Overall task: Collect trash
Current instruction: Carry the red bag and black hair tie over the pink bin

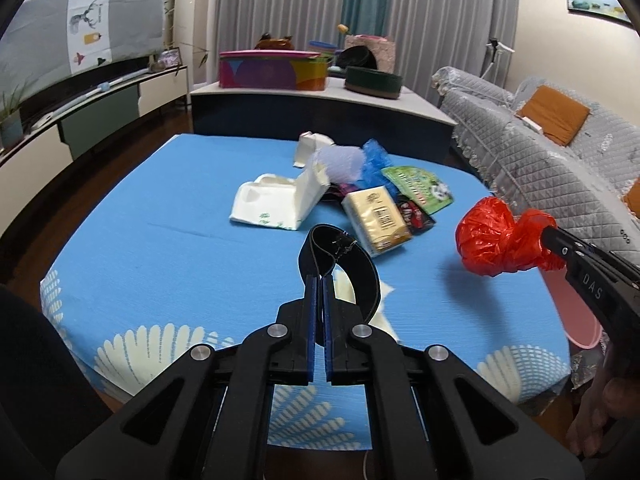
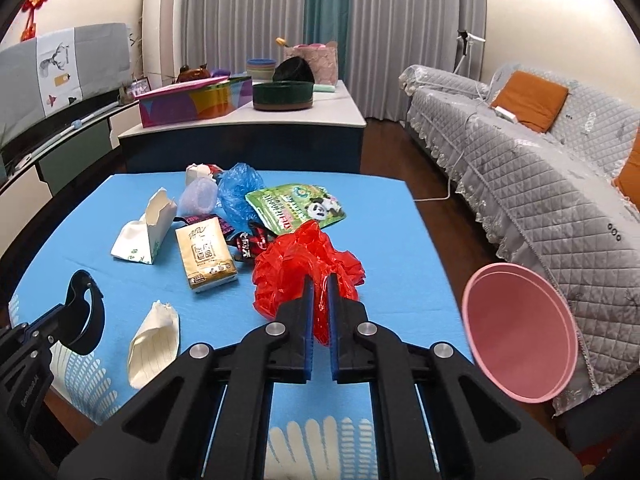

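Bare blue tablecloth [image 2: 360, 216] lies ahead of both tongs. Left gripper [image 1: 320, 280] clenches a black strap [image 1: 352, 256]; right gripper [image 2: 319, 280] clenches a red plastic bag [image 2: 304, 260], pink bin [image 2: 520, 332] just to its right.

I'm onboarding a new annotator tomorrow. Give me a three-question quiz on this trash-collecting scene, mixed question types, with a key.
1. True or false: the right claw is shut on the red plastic bag.
2. What does the left claw hold? A) the tissue pack B) the black strap C) the blue bag
3. Fill in: the pink bin sits off the table's ____ edge in the right wrist view.

Key: 1 true. 2 B, the black strap; the tissue pack and the blue bag lie on the blue tablecloth. 3 right.
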### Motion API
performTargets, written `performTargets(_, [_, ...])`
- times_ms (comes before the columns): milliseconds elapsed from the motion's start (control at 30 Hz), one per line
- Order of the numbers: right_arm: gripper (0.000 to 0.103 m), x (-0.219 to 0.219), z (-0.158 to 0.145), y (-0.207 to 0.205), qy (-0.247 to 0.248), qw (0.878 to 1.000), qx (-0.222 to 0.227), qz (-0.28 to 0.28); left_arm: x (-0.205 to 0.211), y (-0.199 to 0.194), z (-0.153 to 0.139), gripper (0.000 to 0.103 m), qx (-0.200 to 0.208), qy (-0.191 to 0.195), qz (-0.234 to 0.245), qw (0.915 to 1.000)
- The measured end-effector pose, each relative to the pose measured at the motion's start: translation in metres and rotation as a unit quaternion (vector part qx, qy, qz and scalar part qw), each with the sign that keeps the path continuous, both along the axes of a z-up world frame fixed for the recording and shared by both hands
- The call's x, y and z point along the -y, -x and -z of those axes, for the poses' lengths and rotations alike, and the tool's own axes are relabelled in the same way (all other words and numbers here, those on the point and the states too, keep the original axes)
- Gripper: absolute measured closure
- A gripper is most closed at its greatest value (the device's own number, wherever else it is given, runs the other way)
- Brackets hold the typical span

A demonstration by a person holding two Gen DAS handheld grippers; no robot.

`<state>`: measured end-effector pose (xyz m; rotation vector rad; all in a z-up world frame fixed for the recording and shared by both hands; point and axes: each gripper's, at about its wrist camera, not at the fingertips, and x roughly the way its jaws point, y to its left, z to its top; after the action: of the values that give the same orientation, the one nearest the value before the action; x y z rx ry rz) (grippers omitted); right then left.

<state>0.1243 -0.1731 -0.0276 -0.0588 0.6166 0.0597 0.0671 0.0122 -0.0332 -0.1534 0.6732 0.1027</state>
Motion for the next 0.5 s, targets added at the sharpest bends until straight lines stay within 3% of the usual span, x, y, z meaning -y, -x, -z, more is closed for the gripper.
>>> performTargets(500, [0.097,0.048,-0.023,0.033,-0.007,0.998,0.032,0.047,0.053,0.005,-0.025,0.1,0.032,0.012,0.086,0.9957])
